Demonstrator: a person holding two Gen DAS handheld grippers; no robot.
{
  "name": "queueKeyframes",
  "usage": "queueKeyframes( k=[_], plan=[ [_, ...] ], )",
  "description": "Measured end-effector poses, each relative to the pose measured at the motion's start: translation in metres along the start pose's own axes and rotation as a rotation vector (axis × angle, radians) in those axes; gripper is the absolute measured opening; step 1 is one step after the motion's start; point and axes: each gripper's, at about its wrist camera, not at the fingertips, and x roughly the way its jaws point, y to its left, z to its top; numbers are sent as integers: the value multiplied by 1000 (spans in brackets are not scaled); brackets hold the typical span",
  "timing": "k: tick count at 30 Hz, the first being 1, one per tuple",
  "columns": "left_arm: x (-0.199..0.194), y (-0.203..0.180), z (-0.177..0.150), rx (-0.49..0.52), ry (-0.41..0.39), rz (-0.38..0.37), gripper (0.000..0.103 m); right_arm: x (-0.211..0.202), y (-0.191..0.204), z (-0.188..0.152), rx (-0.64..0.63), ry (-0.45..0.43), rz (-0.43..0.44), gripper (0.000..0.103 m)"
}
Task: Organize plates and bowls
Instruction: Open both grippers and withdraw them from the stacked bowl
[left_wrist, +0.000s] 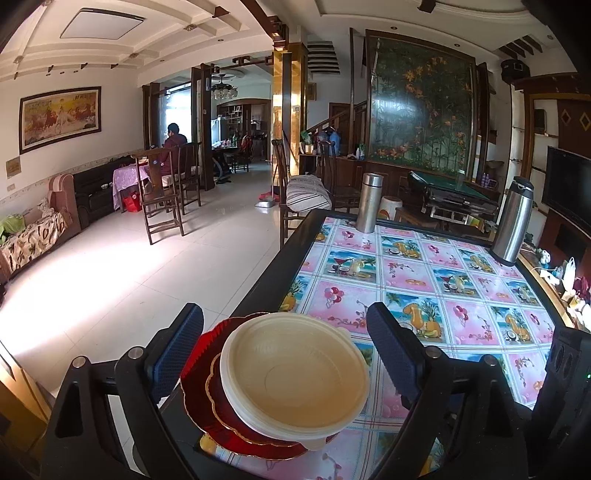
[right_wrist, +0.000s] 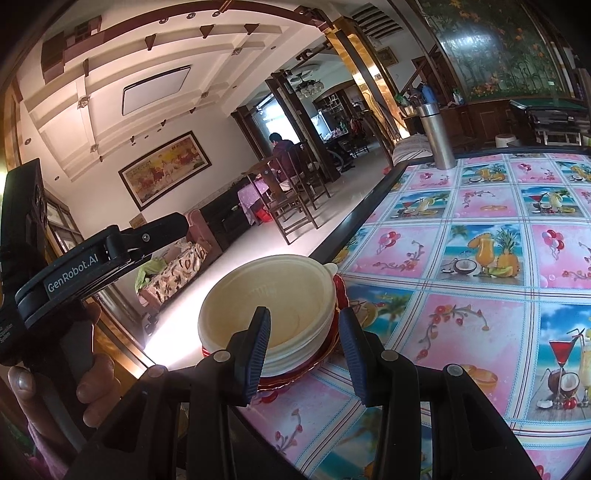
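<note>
A stack of cream plastic bowls (left_wrist: 295, 376) rests on two red gold-rimmed plates (left_wrist: 205, 369) at the near left corner of the table. My left gripper (left_wrist: 284, 354) is open wide. Its blue pads (left_wrist: 177, 350) stand on either side of the stack, clear of the bowls. In the right wrist view the same bowls (right_wrist: 266, 295) and red plates (right_wrist: 341, 291) lie just beyond my right gripper (right_wrist: 306, 352). That gripper is open. Its left finger overlaps the bowl's near rim and its right one stands beside it. No pad of it shows on the bowls in the left wrist view.
The table wears a pink and blue fruit-print cloth (left_wrist: 424, 280) with a black edge (left_wrist: 258, 295). Two steel flasks (left_wrist: 367, 203) (left_wrist: 513, 221) stand at its far side. A hand (right_wrist: 88, 384) holds the left gripper's handle. Wooden chairs (left_wrist: 159, 199) and a seated person (left_wrist: 173, 144) are far off.
</note>
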Motion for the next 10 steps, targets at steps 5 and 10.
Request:
queueKeyframes(
  k=[5,10],
  plan=[
    [-7,0,1,-1,-44,-14,95,2,2,-2,4,4,4,41],
    [-3,-1,1,-3,-33,-14,95,2,3,-1,3,-1,4,41]
  ],
)
